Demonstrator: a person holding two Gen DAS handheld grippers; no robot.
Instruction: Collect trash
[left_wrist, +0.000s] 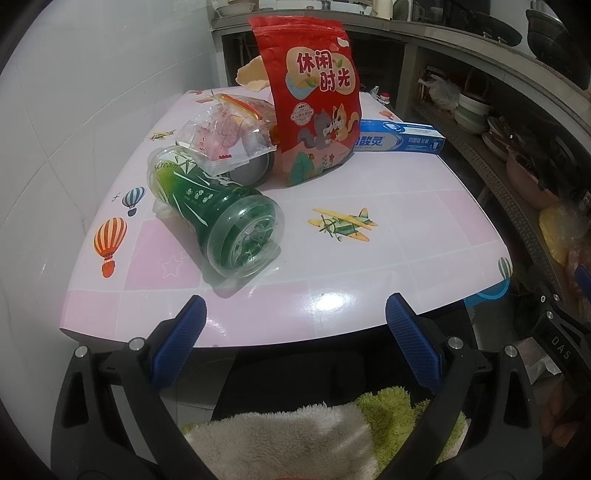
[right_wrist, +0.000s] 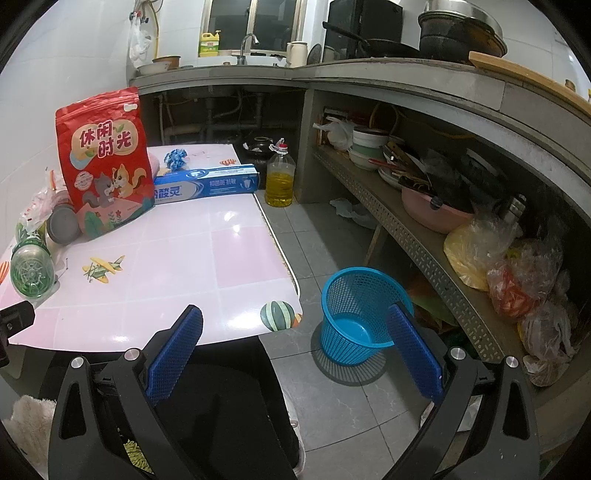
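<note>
On glossy pink table (left_wrist: 369, 258), ribbed green bottle (left_wrist: 221, 214) lies; left tool (left_wrist: 295, 328), right tool (right_wrist: 295, 339) both wide, empty.

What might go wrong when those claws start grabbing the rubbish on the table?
The green bottle lies on its side, so a nudge may roll it off the table. The red snack bag stands upright and may topple. The blue basket sits on the floor beside the table, so dropped items may miss.
</note>
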